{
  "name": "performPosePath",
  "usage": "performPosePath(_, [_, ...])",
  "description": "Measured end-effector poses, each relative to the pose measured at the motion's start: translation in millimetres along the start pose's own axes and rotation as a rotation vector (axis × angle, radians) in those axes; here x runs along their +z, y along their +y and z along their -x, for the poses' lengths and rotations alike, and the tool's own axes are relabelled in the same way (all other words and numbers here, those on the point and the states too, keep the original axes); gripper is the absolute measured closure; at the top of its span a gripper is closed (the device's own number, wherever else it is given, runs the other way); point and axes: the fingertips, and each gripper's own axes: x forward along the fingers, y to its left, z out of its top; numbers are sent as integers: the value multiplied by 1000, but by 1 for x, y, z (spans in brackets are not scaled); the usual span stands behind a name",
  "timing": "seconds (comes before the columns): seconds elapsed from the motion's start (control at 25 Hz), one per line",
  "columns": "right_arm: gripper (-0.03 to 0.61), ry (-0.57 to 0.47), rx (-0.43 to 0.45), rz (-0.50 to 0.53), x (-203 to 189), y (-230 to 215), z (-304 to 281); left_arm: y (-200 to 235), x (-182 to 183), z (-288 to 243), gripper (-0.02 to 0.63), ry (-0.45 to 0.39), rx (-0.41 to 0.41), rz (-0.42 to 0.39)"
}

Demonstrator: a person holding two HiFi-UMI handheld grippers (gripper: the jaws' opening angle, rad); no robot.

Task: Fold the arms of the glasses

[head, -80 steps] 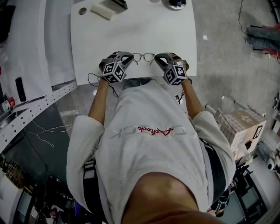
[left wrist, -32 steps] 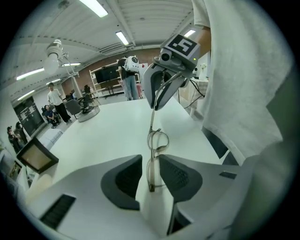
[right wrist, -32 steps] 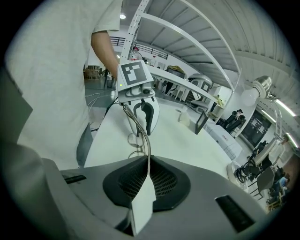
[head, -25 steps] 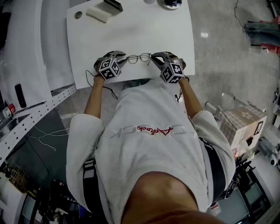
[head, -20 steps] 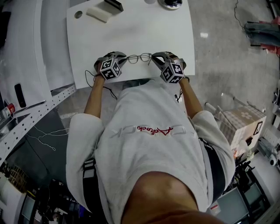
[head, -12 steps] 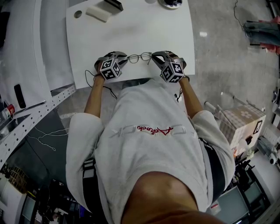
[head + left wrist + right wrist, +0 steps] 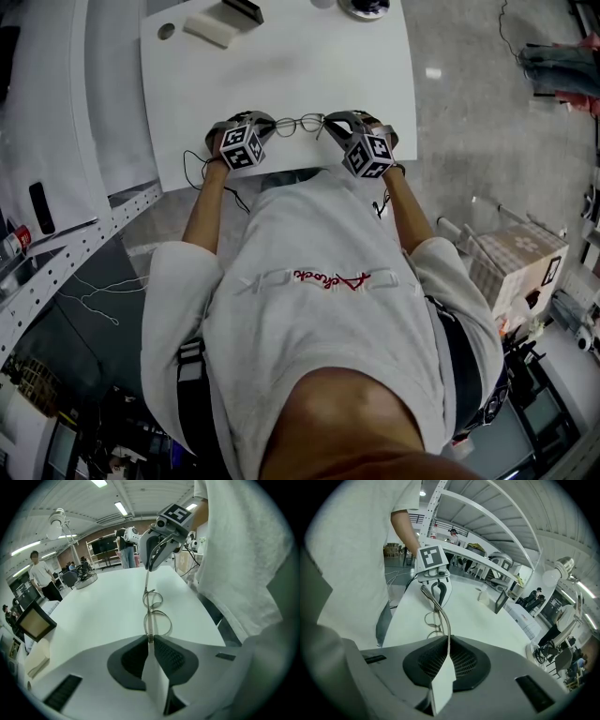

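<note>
Thin wire-rimmed glasses (image 7: 300,123) hang just above the white table (image 7: 309,66) near its front edge, held between both grippers. My left gripper (image 7: 265,125) has its jaws closing on the left end of the frame; in the left gripper view the pads (image 7: 165,652) meet on the thin metal with the lenses (image 7: 159,618) just ahead. My right gripper (image 7: 329,125) is shut on the other arm (image 7: 442,613), which curves out of its jaws (image 7: 448,644) toward the left gripper (image 7: 436,587). The right gripper (image 7: 157,550) shows at the far end of the glasses.
At the table's far side lie a white foam block (image 7: 206,30), a dark box (image 7: 246,9) and a round lamp base (image 7: 364,7). A small screen (image 7: 33,623) stands at the left. Several people stand in the background. The table's front edge is against my body.
The left gripper's marker cube has shifted slightly toward the glasses and rolled a little. The right gripper and the glasses have stayed where they were.
</note>
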Motion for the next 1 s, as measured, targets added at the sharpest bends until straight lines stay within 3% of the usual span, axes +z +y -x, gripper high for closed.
performPosePath(1.0, [526, 39, 120, 92, 16, 19, -53, -1, 1, -5, 548, -11, -27, 4])
